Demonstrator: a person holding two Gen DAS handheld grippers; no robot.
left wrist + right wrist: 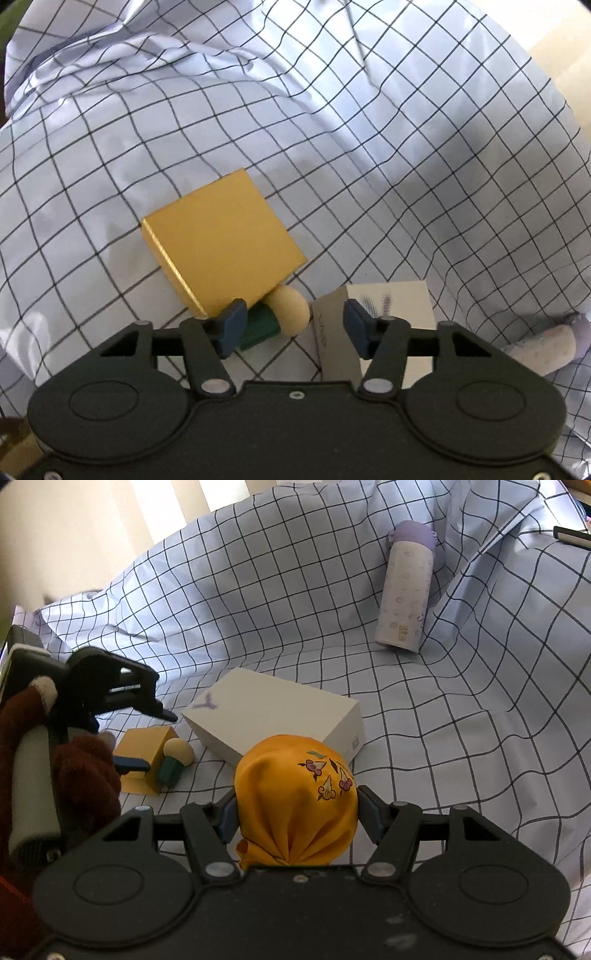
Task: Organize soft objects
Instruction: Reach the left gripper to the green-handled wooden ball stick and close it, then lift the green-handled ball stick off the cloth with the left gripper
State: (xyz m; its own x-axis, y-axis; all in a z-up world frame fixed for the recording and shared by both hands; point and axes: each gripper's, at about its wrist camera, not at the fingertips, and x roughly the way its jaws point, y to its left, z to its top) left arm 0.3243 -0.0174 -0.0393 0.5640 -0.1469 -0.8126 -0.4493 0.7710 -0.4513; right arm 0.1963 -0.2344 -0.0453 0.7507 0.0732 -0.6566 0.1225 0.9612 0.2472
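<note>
Orange cloth bundle (295, 805) sits clamped in your right gripper (297, 814); left gripper (291, 325) hangs spread, empty, over the mushroom toy (280, 317). Next you'd need a drop spot.

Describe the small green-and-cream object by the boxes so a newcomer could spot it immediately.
On the checked sheet, find the big white box; the yellow box lies to its left. The small brush leans against that yellow box. Its dark green ribbed handle and rounded cream head set it apart from its flat-sided neighbours.

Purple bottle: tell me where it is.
In the right wrist view the purple bottle lies upper right on the checked sheet, beyond the white box.
</note>
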